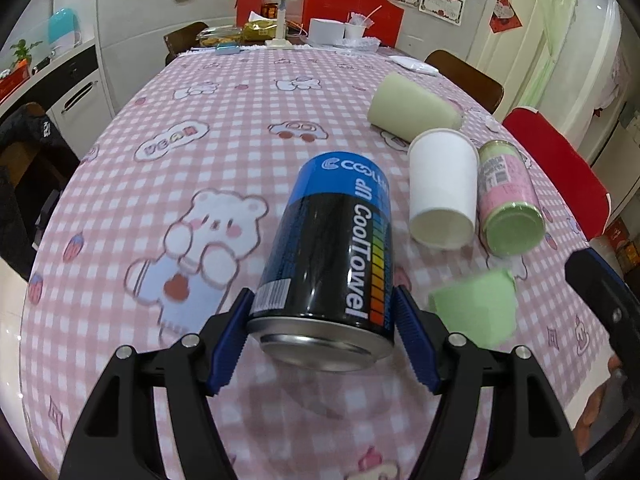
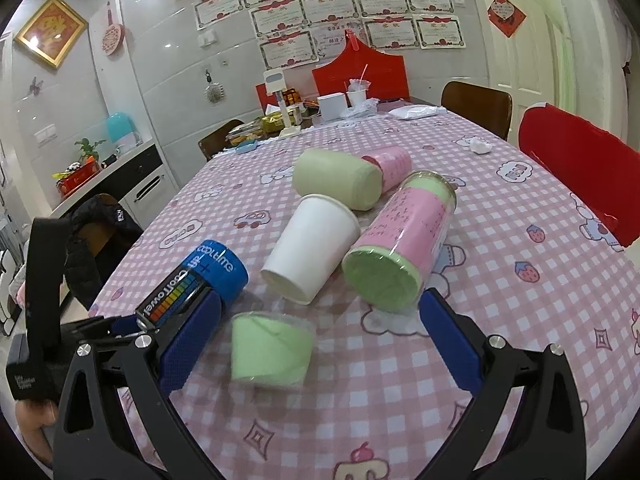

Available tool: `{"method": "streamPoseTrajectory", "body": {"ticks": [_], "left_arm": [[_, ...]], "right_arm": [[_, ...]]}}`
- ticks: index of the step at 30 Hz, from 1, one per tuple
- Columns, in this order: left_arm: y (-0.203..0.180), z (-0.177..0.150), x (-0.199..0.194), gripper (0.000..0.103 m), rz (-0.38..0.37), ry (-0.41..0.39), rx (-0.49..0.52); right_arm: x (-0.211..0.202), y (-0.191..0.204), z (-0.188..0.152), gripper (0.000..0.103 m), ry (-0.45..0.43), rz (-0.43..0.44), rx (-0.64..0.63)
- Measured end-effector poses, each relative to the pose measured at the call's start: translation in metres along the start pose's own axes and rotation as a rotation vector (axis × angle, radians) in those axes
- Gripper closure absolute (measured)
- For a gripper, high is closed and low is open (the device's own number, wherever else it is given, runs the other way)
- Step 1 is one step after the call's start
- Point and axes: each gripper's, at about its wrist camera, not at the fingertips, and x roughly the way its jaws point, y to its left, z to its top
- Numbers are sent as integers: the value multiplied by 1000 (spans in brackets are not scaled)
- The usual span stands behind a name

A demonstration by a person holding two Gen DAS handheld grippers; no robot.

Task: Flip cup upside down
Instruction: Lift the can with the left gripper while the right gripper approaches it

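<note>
Two grippers: the left gripper (image 1: 323,320) clamps a tilted blue-and-black can (image 1: 332,248), apparently mid-flip; the right gripper (image 2: 316,340) hovers open over a small green cup (image 2: 271,350).

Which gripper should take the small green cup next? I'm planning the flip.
Right, probably. The right gripper is open, its jaws either side of the small green cup. The left gripper already clamps the CoolTowel can.

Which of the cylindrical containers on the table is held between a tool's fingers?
The black and blue CoolTowel can, clamped in the left tool. The pink and green canister, the white paper cup and the small green cup lie free.
</note>
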Motion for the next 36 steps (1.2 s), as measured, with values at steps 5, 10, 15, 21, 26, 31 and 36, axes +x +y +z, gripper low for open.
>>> {"method": "streamPoseTrajectory", "body": {"ticks": [5, 10, 15, 21, 26, 31, 36], "left_arm": [[4, -22, -16, 33, 18, -8, -21], [6, -40, -31, 33, 17, -19, -35], [5, -53, -38, 33, 25, -25, -35], [2, -58, -40, 33, 20, -28, -31], [6, -61, -38, 33, -4, -17, -53], [14, -62, -40, 33, -33, -4, -80], [24, -62, -47, 33, -64, -2, -102]], "right_arm": [[-4, 9, -7, 7, 23, 21, 4], [-6, 20, -12, 7, 61, 66, 12], [-5, 32, -13, 7, 91, 98, 12], [-3, 49, -12, 7, 115, 115, -21], [2, 54, -10, 7, 141, 131, -19], [6, 63, -5, 7, 163, 148, -27], [14, 76, 0, 7, 194, 174, -39]]}}
